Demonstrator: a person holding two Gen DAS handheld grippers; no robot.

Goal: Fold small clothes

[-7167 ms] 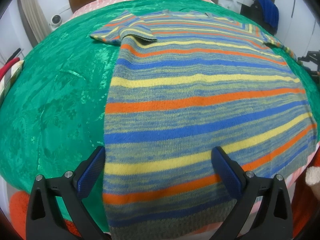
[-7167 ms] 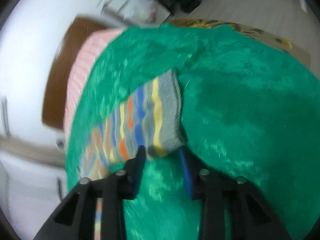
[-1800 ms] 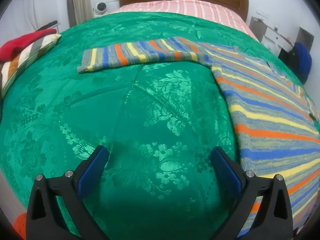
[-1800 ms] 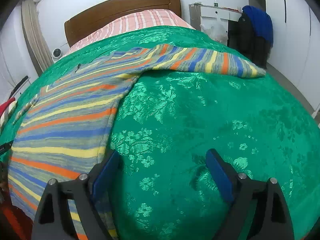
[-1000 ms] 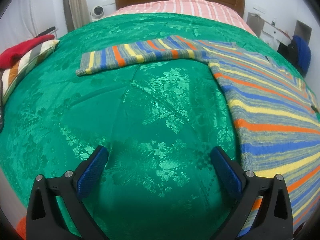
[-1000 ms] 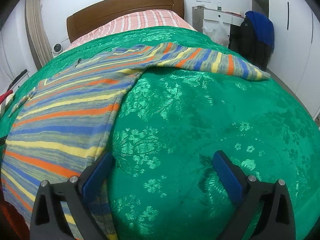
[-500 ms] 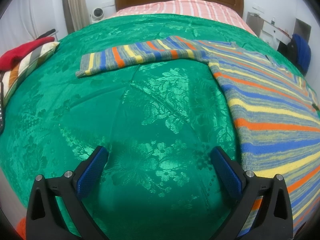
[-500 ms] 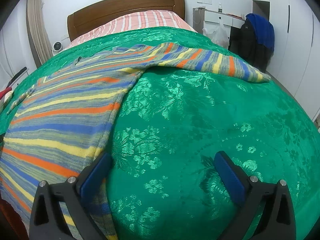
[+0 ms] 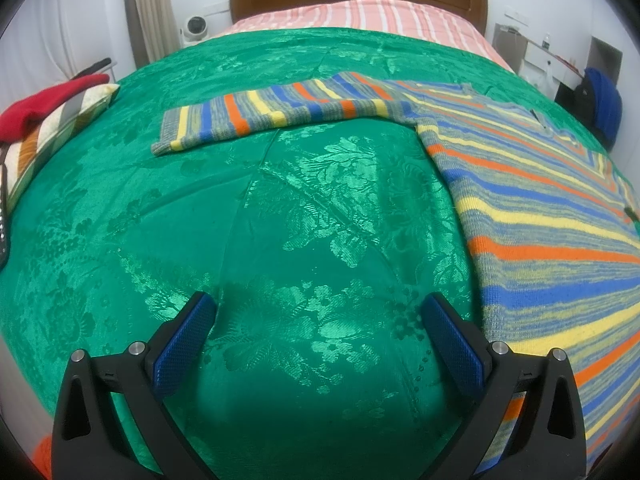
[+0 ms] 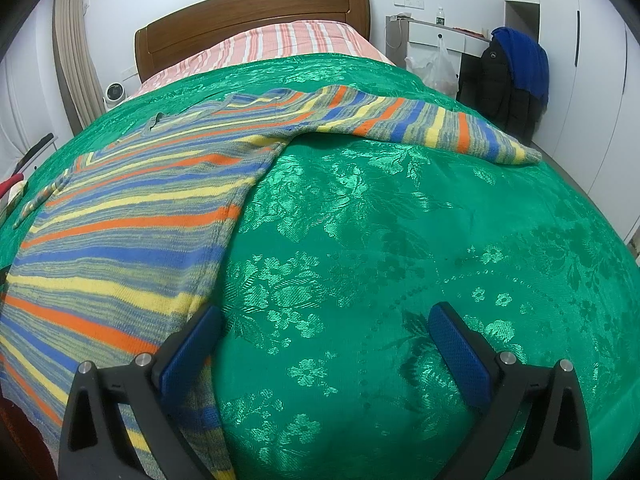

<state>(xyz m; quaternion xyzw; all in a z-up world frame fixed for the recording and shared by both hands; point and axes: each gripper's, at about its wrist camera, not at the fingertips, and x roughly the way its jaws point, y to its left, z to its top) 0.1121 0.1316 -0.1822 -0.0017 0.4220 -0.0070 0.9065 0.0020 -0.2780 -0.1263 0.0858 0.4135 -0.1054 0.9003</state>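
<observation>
Left wrist: sweater (image 9: 540, 216) right of open gripper (image 9: 320, 316), untouched.

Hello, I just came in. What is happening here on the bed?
A person holds a pair of tongs in each hand over a striped sweater spread flat on the green bedcover, both sleeves stretched out sideways. The left tongs and right tongs are both open and hold nothing. No fold is made yet; the right tongs hover at the sweater's side edge.
</observation>
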